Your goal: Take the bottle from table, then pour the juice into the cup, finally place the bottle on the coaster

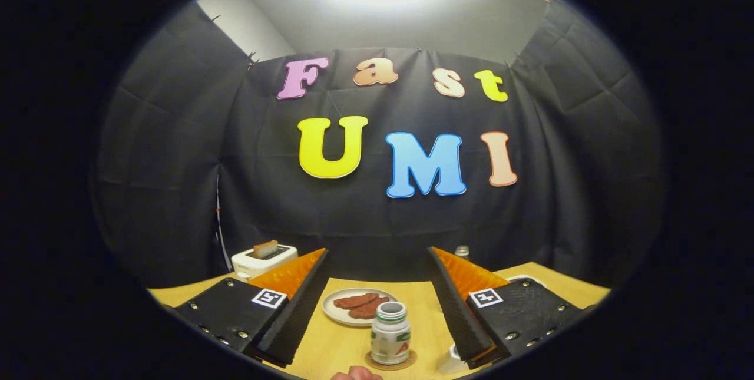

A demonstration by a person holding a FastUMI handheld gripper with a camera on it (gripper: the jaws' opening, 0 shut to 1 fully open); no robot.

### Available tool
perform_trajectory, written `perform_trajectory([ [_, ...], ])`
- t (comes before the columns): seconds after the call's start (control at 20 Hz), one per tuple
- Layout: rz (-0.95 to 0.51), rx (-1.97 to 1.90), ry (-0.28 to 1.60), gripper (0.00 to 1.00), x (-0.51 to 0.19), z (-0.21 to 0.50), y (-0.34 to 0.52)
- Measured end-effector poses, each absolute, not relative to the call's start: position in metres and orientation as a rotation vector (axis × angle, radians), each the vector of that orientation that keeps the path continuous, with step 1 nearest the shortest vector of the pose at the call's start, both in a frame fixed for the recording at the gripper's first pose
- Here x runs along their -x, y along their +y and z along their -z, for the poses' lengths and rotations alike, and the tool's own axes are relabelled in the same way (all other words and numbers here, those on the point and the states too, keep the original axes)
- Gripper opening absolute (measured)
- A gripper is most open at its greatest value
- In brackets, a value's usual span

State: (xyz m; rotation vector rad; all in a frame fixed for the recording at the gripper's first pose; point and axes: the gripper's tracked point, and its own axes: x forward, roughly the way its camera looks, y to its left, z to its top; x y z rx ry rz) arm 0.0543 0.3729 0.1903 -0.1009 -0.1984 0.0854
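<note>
Far left on the table (177, 294): toaster (263, 260) w/ a slice of bread (266, 248) sticking up from its slot, just beyond the left finger (294, 309). Tongs (377, 262) are wide apart, nothing gripped, both fingers clear of the bottle. Between the fingers, farther off: plate (339, 314) w/ two reddish-brown pieces of food (362, 304) on it. Nearer, just in front of the plate, bottle (390, 333) stands upright, cap off, mouth open, resting on the coaster (410, 361). Bottom centre, next to the coaster, a bit of a fingertip (356, 374). Right of the bottle, by the base of the right finger (456, 303), part of the cup (452, 361), mostly hidden. Behind the right fingertip, top of a second bottle (462, 250); can't tell more.
</note>
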Motion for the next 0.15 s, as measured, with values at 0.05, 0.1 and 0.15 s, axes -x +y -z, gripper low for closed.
perform_trajectory([
  [0.05,-0.103,0.135,-0.223,0.96,-0.048,-0.192,0.367],
  [0.1,-0.142,0.16,-0.262,0.96,-0.04,-0.193,0.363],
  [0.15,-0.177,0.178,-0.296,0.96,-0.033,-0.191,0.357],
])
